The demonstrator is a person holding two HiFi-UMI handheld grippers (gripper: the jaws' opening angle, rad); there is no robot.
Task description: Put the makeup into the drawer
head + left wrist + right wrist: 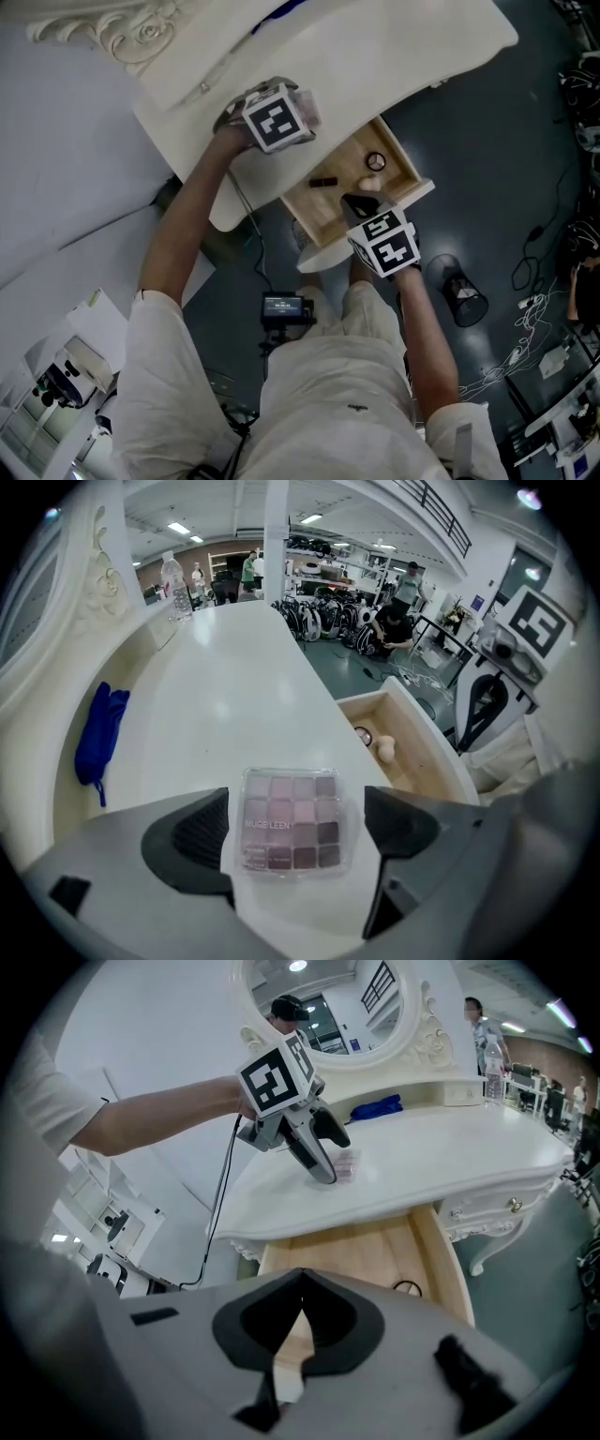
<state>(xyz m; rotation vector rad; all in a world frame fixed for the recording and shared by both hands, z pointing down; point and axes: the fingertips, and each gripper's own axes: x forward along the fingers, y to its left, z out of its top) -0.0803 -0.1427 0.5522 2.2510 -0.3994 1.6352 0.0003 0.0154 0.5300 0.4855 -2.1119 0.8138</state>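
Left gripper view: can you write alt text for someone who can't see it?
A purple eyeshadow palette lies on a white dressing table, between the wide-open fingers of the left gripper. A blue cloth lies to the left, and an open wooden drawer stands to the right.

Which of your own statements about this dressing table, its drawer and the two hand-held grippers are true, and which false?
1. The eyeshadow palette lies on the tabletop between the left hand-held gripper's open jaws. True.
2. The drawer is shut. False: it is pulled open.
3. The right hand-held gripper's jaws stand wide apart. False: they are shut.
4. A blue cloth lies on the tabletop. True.
5. The drawer is empty. False: a black stick and a pale sponge lie in it.
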